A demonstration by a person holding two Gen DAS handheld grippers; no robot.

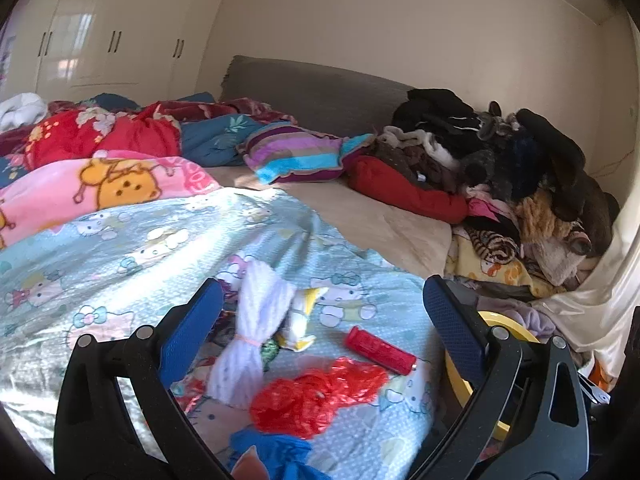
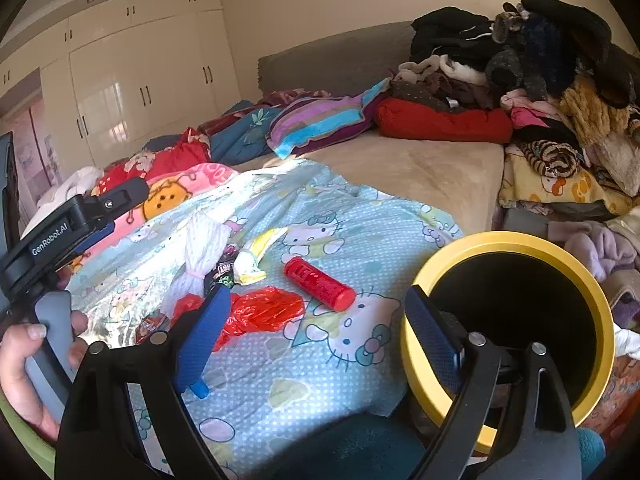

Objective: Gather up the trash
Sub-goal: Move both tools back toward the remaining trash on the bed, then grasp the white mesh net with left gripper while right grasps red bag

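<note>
From the left wrist view, the left hand-held gripper hung low over the bed with its blue-padded fingers spread wide and nothing between them. Beneath it, on the pale blue cartoon-cat blanket, the trash lay close together: a white yarn bundle tied with a thin band, a crumpled white-and-yellow wrapper just beside it, a red cylinder lying on its side to the right, a crumpled red plastic bag nearer the camera, and a blue plastic scrap at the bottom edge. A sliver of the yellow bin showed behind the right finger. A pile of clothes filled the far right of the bed. From the right wrist view, the right hand-held gripper was likewise wide open and empty, pointing along the bed, its left finger in front of the red plastic bag and its right finger in front of the yellow bin's dark opening. The bin stood at the blanket's right edge. At far left, a person's left hand wrapped around the grey handle of the other hand-held gripper, raised above the blanket.
</note>
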